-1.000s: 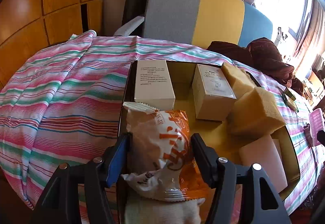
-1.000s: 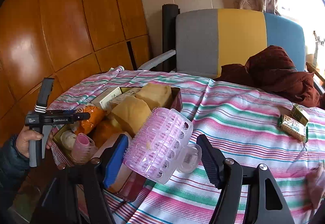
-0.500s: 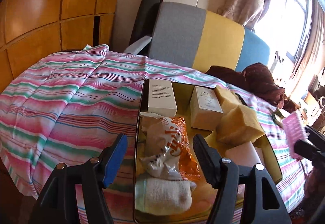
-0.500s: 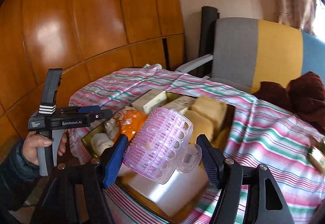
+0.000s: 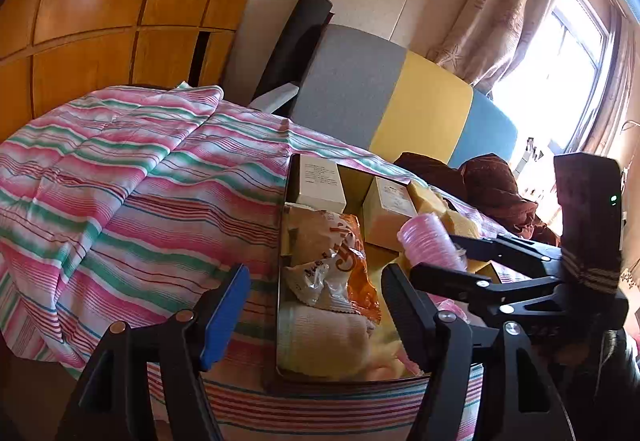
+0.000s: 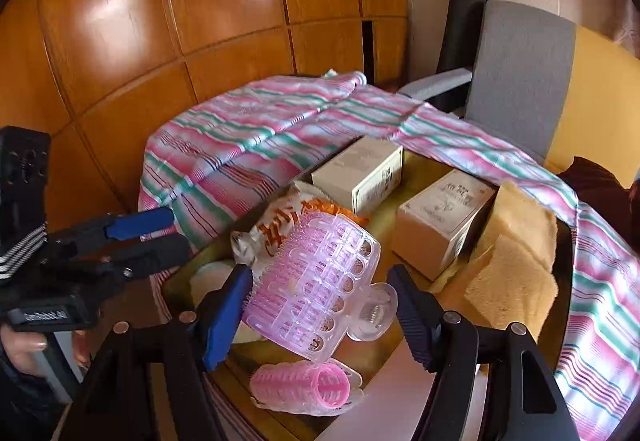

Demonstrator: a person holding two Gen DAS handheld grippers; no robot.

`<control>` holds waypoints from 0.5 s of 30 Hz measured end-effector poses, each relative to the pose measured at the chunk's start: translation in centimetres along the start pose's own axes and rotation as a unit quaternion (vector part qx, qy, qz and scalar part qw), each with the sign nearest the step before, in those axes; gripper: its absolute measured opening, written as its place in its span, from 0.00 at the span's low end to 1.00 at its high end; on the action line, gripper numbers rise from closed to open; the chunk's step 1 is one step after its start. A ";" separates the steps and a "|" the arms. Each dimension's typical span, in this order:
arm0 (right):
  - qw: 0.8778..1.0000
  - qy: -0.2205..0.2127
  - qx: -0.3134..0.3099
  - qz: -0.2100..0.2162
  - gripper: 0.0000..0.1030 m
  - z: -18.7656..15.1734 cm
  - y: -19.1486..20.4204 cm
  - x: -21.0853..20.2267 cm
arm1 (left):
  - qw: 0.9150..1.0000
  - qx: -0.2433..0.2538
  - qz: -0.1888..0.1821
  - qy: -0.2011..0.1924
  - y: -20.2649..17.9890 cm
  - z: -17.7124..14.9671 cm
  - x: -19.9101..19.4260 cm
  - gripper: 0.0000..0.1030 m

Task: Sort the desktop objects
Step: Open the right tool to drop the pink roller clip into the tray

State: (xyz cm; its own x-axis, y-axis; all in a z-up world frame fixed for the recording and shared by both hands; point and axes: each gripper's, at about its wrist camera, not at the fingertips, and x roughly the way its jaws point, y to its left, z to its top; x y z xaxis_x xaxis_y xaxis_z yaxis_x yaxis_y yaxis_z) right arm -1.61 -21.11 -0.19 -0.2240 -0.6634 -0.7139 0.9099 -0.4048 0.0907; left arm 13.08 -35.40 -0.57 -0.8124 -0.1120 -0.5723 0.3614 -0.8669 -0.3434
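A dark-rimmed tray [image 5: 281, 241] [image 6: 562, 253] on the striped cloth holds an orange-and-white snack bag [image 5: 332, 261] [image 6: 276, 229], two cream boxes [image 5: 320, 183] [image 6: 440, 217], yellow sponges [image 6: 516, 261], a white rolled cloth [image 5: 320, 337] and a pink hair roller [image 6: 304, 387]. My right gripper [image 6: 320, 317] is shut on a larger pink hair roller [image 6: 320, 281] [image 5: 428, 241] and holds it above the tray's near side. My left gripper [image 5: 316, 305] stands open and empty at the tray's near-left edge, short of the snack bag.
A pink, green and white striped cloth [image 5: 140, 201] covers the table. Behind it stands a grey, yellow and blue chair [image 5: 400, 101] with dark red fabric [image 5: 492, 185]. Wood panelling [image 6: 200, 21] fills the left. A hand [image 6: 24, 345] holds the left gripper's handle.
My left gripper let go of the snack bag, opened and pulled back from the tray. My right gripper carried the pink roller leftward, over the tray.
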 end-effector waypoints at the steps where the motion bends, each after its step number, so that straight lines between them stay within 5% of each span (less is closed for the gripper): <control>1: 1.000 0.005 0.001 -0.001 0.68 -0.1 -0.2 0.3 | 1.000 -0.003 -0.001 0.001 0.2 -0.1 0.0 0.68; 15: 0.999 0.035 0.038 0.015 0.70 -0.8 -2.1 2.7 | 1.000 -0.004 -0.010 0.004 -0.2 -0.5 0.2 0.68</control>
State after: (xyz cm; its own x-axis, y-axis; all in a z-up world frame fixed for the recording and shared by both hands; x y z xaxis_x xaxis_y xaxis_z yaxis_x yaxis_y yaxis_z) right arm -3.88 -21.57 -2.89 -0.1702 -0.6319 -0.7561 0.8857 -0.4345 0.1637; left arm 13.08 -35.00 -0.95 -0.8160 -0.0904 -0.5709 0.3482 -0.8653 -0.3606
